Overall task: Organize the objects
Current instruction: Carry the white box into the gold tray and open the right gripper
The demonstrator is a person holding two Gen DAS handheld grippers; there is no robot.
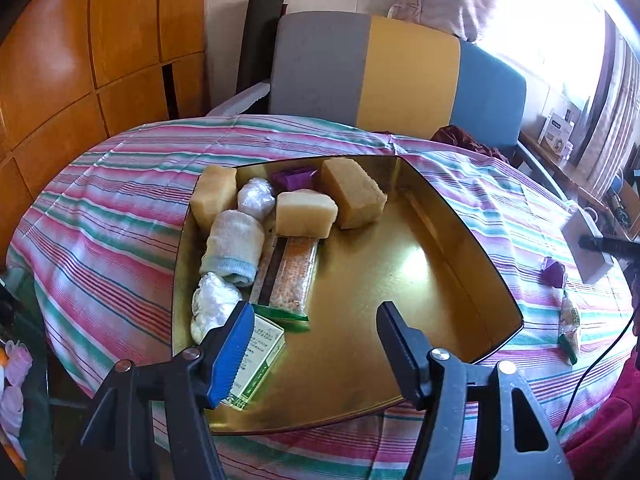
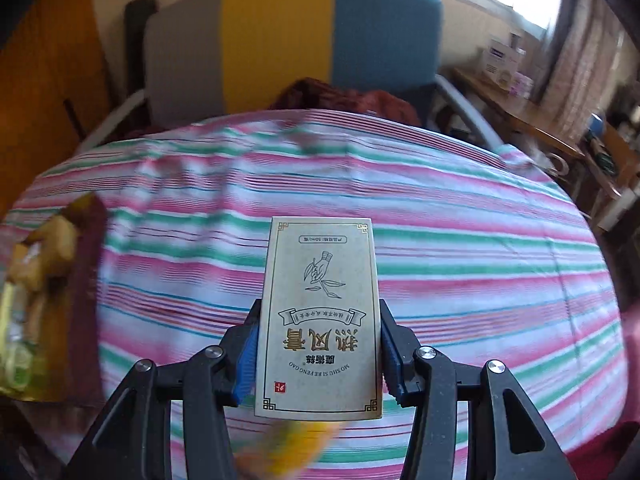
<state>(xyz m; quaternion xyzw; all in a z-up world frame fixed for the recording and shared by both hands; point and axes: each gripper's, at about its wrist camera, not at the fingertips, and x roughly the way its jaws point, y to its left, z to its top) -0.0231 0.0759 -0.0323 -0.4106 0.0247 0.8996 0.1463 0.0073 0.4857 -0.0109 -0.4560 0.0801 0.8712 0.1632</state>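
Right gripper (image 2: 318, 354) is clamped on a flat beige cardboard box (image 2: 318, 320) held upright above the striped tablecloth (image 2: 460, 240), its upside-down gold print reading "MO SHU SI RE FENG GAO" and "50ml". Left gripper (image 1: 316, 344) hangs wide open and empty over the shiny gold tray (image 1: 380, 280), which holds tan sponge blocks (image 1: 352, 196), a rolled sock (image 1: 234, 246), a snack packet (image 1: 288, 276) and a small green-and-white box (image 1: 256, 360).

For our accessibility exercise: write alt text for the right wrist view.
The right gripper clamps a beige printed box above a striped tablecloth. A gold tray of items sits blurred at the left edge; a colour-block chair stands behind.
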